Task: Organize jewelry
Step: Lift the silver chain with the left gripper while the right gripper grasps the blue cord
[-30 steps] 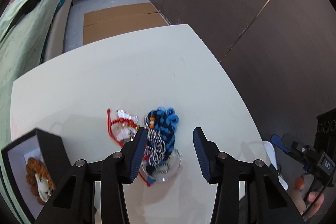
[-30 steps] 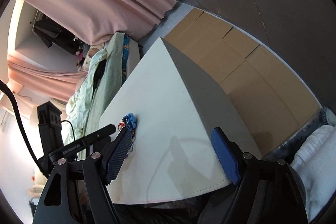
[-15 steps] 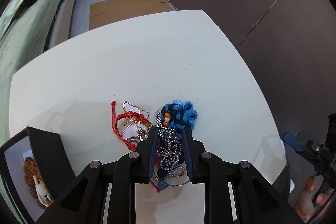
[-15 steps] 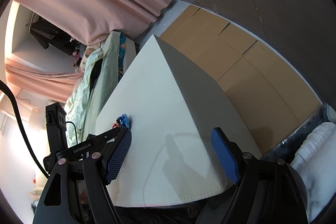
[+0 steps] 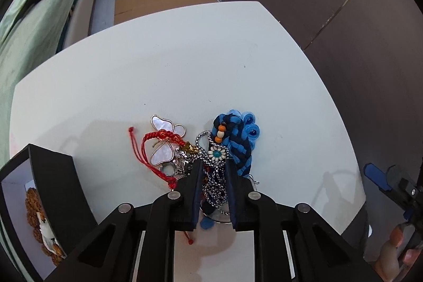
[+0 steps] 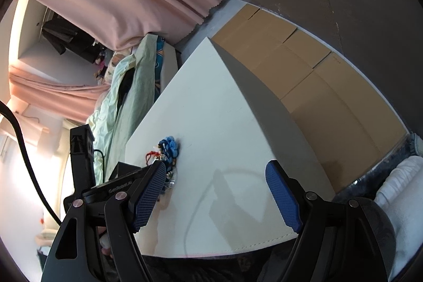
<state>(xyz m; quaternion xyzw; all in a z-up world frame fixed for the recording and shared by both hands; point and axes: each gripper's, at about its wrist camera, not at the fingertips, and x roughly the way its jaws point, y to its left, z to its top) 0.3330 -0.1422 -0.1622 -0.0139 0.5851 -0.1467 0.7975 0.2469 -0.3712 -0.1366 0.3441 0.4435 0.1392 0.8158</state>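
Lower center of the left wrist view: the left hand-held gripper (image 5: 214, 192) has just been closing, its 2 pads now pinching the silver chain (image 5: 215, 189), which runs lengthwise straight ahead into the jewelry pile (image 5: 211, 149) on the worktop (image 5: 185, 65). The right hand-held gripper (image 6: 215, 198) hangs wide open, farther off.

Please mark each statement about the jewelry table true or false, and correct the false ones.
1. The left gripper is closed on the silver chain. True; its jaws have just been closing.
2. The right gripper holds a bracelet. False: it is open and holds nothing.
3. The butterfly pendant lies left of the blue braided cord. True.
4. The black box is empty. False: a brown beaded piece lies inside.
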